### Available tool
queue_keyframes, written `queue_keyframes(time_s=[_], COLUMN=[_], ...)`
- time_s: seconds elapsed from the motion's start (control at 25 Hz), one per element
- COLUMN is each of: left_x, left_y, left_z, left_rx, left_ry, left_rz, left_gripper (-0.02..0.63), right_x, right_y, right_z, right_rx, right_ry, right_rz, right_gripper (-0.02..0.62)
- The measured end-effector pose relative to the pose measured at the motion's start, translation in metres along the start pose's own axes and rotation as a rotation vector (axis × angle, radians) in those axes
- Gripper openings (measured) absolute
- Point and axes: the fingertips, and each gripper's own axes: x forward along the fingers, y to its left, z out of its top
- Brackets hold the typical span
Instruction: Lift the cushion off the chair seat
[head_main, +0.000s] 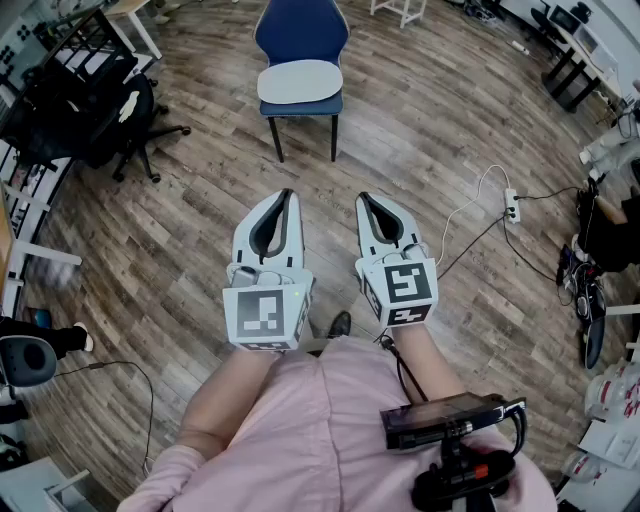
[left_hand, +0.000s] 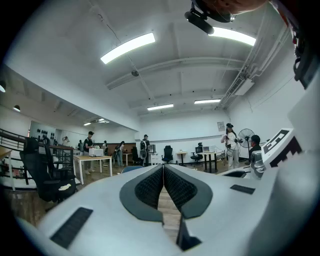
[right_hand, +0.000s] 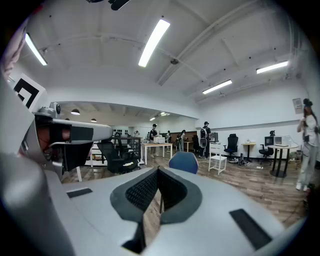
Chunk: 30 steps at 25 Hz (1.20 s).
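Note:
A blue chair (head_main: 300, 40) stands ahead on the wood floor with a flat white cushion (head_main: 299, 82) lying on its seat. My left gripper (head_main: 287, 194) and right gripper (head_main: 363, 199) are held side by side well short of the chair, both shut with nothing between the jaws. In the right gripper view the chair's blue back (right_hand: 183, 162) shows just beyond the jaw tips (right_hand: 158, 170); the cushion is hidden there. The left gripper view shows the closed tips (left_hand: 163, 166) and only a sliver of the blue chair (left_hand: 131, 169).
A black office chair (head_main: 110, 110) stands at the left. A white power strip with cables (head_main: 510, 205) lies on the floor at the right. Desks and several people (left_hand: 230, 145) fill the far room. A white chair (right_hand: 218, 157) stands beyond the blue one.

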Motion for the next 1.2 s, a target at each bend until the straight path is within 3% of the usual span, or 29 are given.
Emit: queue_keyframes(time_s=[0.8, 0.88, 1.2], left_x=[0.025, 0.034, 0.104], left_y=[0.011, 0.018, 0.063], left_z=[-0.017, -0.021, -0.042], left_rx=[-0.013, -0.018, -0.039], left_ry=[0.049, 0.053, 0.081], left_rz=[0.035, 0.04, 0.042], left_gripper=[0.014, 0.014, 0.014], right_x=[0.024, 0.036, 0.112], right_y=[-0.022, -0.028, -0.06], right_z=[-0.002, -0.003, -0.009], right_rx=[0.023, 0.031, 0.041], right_ry=[-0.017, -0.009, 0.033], right_rz=[0.005, 0.009, -0.015], right_gripper=[0.004, 0.117, 0.152])
